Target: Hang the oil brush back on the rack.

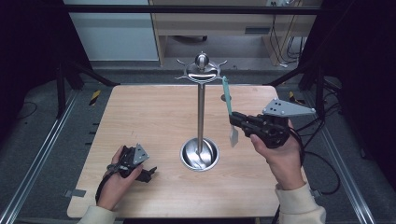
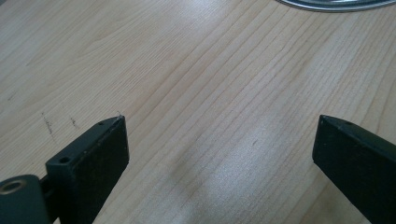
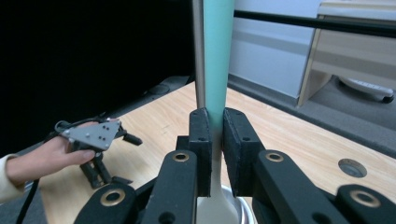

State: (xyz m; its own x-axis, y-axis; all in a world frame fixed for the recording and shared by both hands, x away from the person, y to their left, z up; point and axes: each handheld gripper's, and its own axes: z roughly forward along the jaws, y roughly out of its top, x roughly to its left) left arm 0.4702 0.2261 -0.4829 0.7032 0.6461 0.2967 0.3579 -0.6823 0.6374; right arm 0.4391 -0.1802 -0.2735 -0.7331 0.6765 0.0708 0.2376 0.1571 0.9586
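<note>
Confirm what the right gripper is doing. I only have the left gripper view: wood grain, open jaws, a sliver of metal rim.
Observer: The right gripper is shut on a teal-handled spatula, held upright above the table.
Operator: And that metal rim?
Observer: It is the round base of a steel utensil stand, whose pole ends in hooks at the top.
Operator: Is the spatula on a hook?
Observer: No, in the high view its handle tip sits just right of the hooks.
</note>
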